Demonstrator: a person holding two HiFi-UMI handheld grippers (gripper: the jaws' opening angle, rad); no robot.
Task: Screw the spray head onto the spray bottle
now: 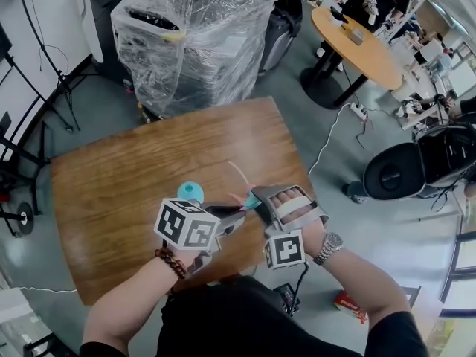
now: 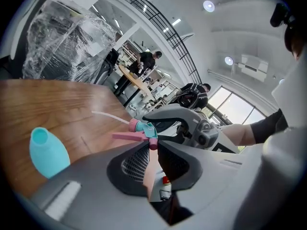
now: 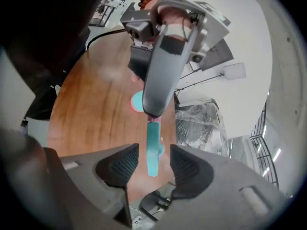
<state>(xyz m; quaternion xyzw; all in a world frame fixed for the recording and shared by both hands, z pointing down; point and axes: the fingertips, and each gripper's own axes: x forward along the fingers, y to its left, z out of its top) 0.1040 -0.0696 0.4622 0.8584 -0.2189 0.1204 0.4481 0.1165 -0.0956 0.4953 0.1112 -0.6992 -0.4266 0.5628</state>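
The spray head (image 2: pixel 140 127) is up in the air over the near half of the desk (image 1: pixel 111 184). The left gripper (image 2: pixel 152 148) pinches it by a pink part, jaws closed tight on it. Its teal body hangs between the jaws of the right gripper (image 3: pixel 153 150), which stand apart with the pads clear of it on both sides. The bottle (image 2: pixel 48 153) sits on the desk toward the near edge, about midway along it, mouth open and nothing holding it. From here I'd say the thing to get right is the thin white dip tube (image 2: pixel 109 116): feed it into the mouth first, then seat the collar square before any turning, or the threads will likely cross. The bottle looks light, so the free gripper probably ought to steady it. The head is hard, glossy plastic, angular and two-coloured; the tube looks slim and bendy; the bottle is a smooth, rounded teal teardrop; the desk is varnished wood with a streaky grain
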